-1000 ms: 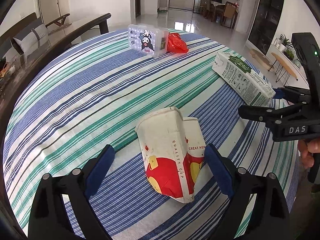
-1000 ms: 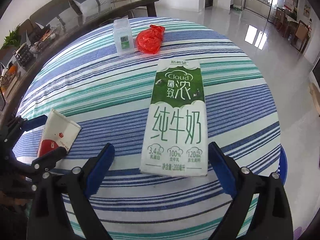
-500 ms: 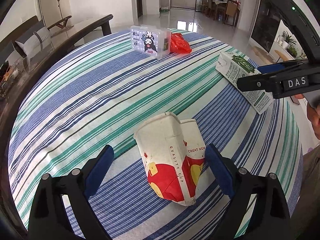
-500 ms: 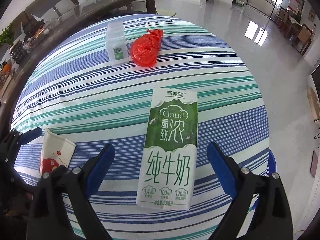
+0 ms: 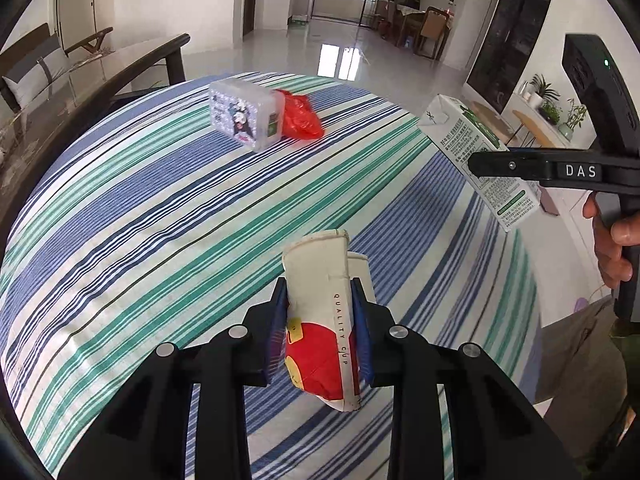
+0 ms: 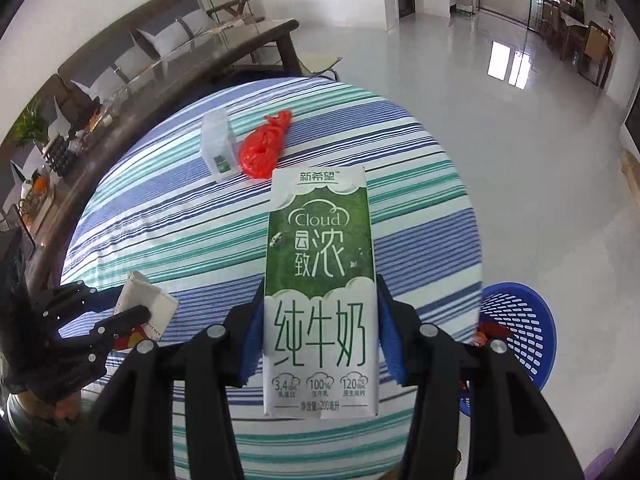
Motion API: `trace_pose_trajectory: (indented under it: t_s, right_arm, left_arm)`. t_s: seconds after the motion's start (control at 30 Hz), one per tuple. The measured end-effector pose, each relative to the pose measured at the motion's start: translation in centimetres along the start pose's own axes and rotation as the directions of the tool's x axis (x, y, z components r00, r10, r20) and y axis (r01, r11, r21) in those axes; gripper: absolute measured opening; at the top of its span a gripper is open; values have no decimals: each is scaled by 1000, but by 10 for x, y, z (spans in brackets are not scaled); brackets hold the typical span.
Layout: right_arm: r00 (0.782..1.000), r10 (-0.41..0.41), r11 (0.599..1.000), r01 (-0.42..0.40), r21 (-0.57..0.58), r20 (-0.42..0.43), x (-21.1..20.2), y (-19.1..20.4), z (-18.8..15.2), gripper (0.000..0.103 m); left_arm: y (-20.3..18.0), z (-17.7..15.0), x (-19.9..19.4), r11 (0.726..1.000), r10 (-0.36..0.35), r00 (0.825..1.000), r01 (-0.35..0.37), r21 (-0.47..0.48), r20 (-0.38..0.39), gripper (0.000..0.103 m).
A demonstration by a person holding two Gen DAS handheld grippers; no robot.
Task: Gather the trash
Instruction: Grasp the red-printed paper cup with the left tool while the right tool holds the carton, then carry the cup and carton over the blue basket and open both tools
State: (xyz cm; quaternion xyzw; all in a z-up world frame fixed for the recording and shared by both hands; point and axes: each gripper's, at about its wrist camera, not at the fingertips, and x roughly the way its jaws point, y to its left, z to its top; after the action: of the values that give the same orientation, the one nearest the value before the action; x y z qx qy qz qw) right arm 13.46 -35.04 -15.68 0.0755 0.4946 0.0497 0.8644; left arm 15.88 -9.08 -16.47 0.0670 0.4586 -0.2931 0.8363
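Clutching one piece of rubbish apiece, both hand-held grippers hang above a round table (image 6: 432,184) draped in a blue, green and white striped cloth. The left gripper (image 5: 320,320) has its jaws pressed against the sides of a crushed paper cup (image 5: 324,300), its waxy white wall creased flat and its red-and-yellow print buckled; the cup appears lifted clear of the cloth. The right gripper (image 6: 320,332) has its blue pads clamped on either narrow side of a green-and-white milk carton (image 6: 320,288), a smooth, rigid, rectangular box held off the table with its printed face toward the camera.

The step in hand looks to be the carry-off: both pickups made, neither item yet dropped. A blue perforated plastic basket (image 6: 524,328) stands on the floor just beyond the table's edge on the right (the likely bin, judging by the scraps visible inside). The next move probably calls for swinging each load over its rim before the jaws part, the right one first since it is nearer.

Near the far edge of the table remain a crumpled red plastic bag (image 6: 264,148), soft and glossy, touching or just beside a clear, hard-sided plastic box (image 6: 218,148) with a cartoon label.
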Motion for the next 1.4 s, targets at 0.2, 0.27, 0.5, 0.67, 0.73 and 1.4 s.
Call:
trace_pose_trajectory:
  t_s: [0.2, 0.27, 0.5, 0.67, 0.73, 1.4]
  right_arm:
    - [994, -109, 988, 107, 115, 15, -24, -102, -27, 48]
    - [991, -134, 979, 132, 159, 1, -25, -135, -40, 48]
    - [983, -184, 954, 184, 237, -21, -18, -212, -71, 48]
    - [986, -164, 940, 168, 298, -37, -1, -255, -81, 48]
    - [986, -163, 937, 168, 307, -41, 6, -267, -85, 48]
    - [984, -171, 878, 126, 461, 57, 7, -332, -97, 77]
  left_arm:
    - [-70, 32, 0, 990, -137, 990, 136, 48, 15, 30]
    - [-102, 43, 9, 980, -184, 983, 183, 77, 2, 30]
    - [-219, 72, 71, 944, -275, 957, 287, 164, -94, 31]
    - [-277, 79, 136, 932, -282, 944, 312, 184, -173, 31]
    - [-290, 80, 163, 934, -280, 939, 315, 169, -202, 31]
    - [-311, 92, 259, 975, -180, 959, 203, 87, -220, 80]
